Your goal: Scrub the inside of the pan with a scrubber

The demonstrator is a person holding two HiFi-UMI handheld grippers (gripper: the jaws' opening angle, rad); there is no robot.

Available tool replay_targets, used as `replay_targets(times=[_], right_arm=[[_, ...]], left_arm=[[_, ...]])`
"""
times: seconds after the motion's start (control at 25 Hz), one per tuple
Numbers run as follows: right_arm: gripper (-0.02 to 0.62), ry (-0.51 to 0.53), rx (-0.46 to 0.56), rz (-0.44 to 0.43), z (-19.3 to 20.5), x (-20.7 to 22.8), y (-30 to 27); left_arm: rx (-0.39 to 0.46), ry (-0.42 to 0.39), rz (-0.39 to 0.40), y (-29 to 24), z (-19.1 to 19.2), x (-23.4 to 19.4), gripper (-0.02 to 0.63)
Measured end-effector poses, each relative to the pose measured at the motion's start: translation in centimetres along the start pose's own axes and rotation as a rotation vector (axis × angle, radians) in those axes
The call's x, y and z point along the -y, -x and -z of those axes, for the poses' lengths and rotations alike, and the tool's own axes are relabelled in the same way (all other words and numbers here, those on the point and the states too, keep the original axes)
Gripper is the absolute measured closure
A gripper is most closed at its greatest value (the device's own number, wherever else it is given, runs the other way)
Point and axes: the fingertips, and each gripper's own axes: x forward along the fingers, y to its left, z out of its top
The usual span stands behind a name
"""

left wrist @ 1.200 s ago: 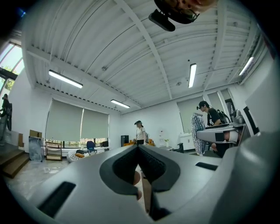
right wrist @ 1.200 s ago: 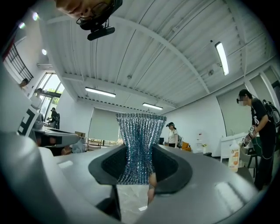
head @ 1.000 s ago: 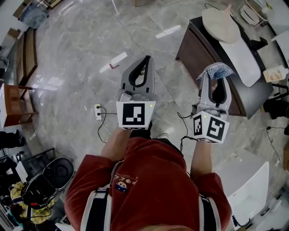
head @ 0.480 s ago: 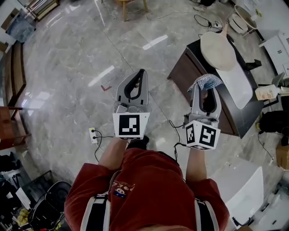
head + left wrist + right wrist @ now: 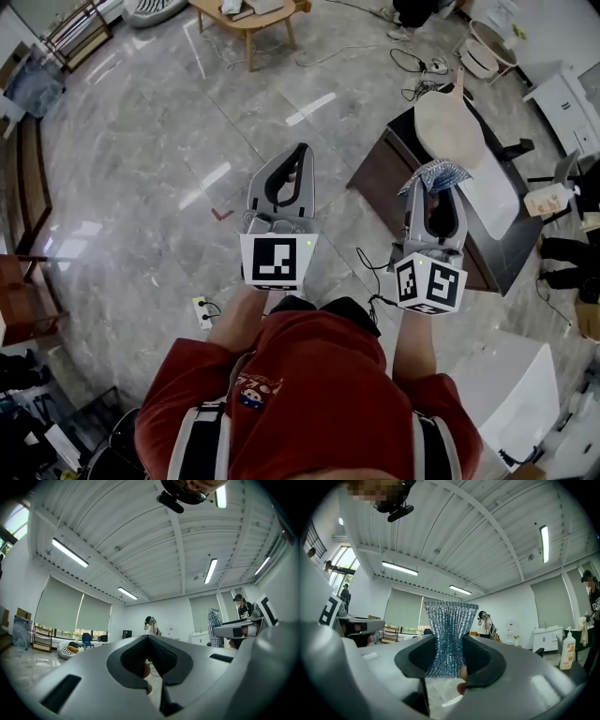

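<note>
Marble floor [image 5: 141,169], short of the dark table [image 5: 384,178]: our right gripper [image 5: 433,190] pinches the scrubber [image 5: 431,174] upright for scrubbing, left gripper [image 5: 301,152] closed on nothing, likely pan [image 5: 450,122] waits on the table.

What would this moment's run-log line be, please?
left gripper: shut, empty | right gripper: shut on scrubber | scrubbing: not started

The left gripper [image 5: 149,637] faces the ceiling [image 5: 140,541], jaws together, empty.
</note>
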Motion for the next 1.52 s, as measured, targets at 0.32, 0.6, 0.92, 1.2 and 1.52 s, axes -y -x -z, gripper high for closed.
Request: replay_targets(times=[0.32,0.6,0.92,1.2,1.52], right_arm=[[0.410,-0.012,0.045,0.046,-0.1,1.8,-1.1],[0.410,-0.058,0.025,0.062,2.8,3.9,-4.8],[0.410,-0.080,0.001,0.164,5.0,9.7,-8.3],[0.410,-0.096,-0.030,0.317,6.0,17.7,-10.2],[0.410,-0.111,-0.038,0.445,7.5,25.7,-10.9]], left_arm=[[0.043,-0.034,0.045,-1.9,-0.9,0.3,0.601],[0.018,-0.057,0.053,-6.2,0.3,0.5,0.601],[-0.031,-0.047,0.169,-14.6,2.4,4.0,0.601],[-0.033,-0.056,0.321,-23.5,2.8,9.7,0.601],[-0.046,-0.063,0.445,-30.5,4.5,16.4,0.601]])
